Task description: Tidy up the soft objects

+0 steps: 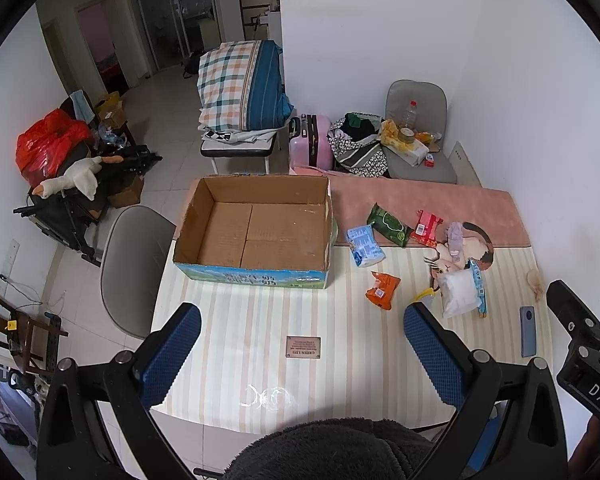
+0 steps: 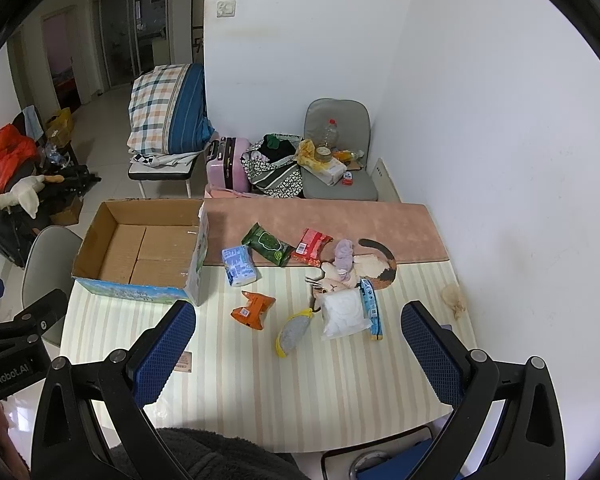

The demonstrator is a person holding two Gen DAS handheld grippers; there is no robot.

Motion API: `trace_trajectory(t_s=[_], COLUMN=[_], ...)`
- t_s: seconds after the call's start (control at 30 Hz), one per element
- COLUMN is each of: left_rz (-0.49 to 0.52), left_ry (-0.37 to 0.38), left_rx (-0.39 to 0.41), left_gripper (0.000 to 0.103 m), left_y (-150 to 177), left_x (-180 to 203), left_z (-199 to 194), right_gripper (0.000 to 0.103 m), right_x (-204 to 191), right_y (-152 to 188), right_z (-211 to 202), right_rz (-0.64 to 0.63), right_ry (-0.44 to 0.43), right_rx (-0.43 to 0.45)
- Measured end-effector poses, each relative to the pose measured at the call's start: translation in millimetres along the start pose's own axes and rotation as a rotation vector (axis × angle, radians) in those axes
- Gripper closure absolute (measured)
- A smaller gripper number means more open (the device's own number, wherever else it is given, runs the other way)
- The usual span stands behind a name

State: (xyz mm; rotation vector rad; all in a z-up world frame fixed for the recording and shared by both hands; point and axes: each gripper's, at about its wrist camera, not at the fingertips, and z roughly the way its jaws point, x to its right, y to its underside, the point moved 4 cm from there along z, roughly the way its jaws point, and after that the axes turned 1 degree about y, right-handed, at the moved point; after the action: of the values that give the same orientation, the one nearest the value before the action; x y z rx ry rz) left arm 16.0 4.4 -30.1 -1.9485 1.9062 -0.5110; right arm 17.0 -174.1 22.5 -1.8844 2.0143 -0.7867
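Observation:
An open cardboard box (image 1: 256,232) (image 2: 140,252), with nothing in it, stands at the table's far left. Soft packs lie to its right: a blue-white pack (image 2: 239,266), a green pack (image 2: 269,244), a red pack (image 2: 311,246), an orange pack (image 2: 253,309), a white pack with a blue edge (image 2: 346,314), a grey-and-yellow sponge (image 2: 294,332) and a lilac cloth (image 2: 343,258). My left gripper (image 1: 302,354) is open and empty above the near table. My right gripper (image 2: 298,354) is open and empty, just short of the sponge.
A striped table cover (image 2: 300,392) with a pink mat (image 2: 320,216) at the back and a cat-shaped mat (image 2: 376,266). A phone (image 1: 527,331) and a beige crumpled scrap (image 2: 454,298) lie at the right. Grey chairs (image 1: 134,268) stand around; a wall is close on the right.

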Motion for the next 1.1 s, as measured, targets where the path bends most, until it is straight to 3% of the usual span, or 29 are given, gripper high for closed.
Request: trace_trajectory(t_s=[1.1], left_rz=[0.004], left_ry=[0.005], left_rx=[0.027], left_gripper=[0.000], left_y=[-15], left_x=[6], left_z=[-8], right_gripper=[0.000], right_x=[2], right_y=[-10], right_z=[-4], right_rz=[0.004], right_ry=[-0.014], right_rx=[0.034])
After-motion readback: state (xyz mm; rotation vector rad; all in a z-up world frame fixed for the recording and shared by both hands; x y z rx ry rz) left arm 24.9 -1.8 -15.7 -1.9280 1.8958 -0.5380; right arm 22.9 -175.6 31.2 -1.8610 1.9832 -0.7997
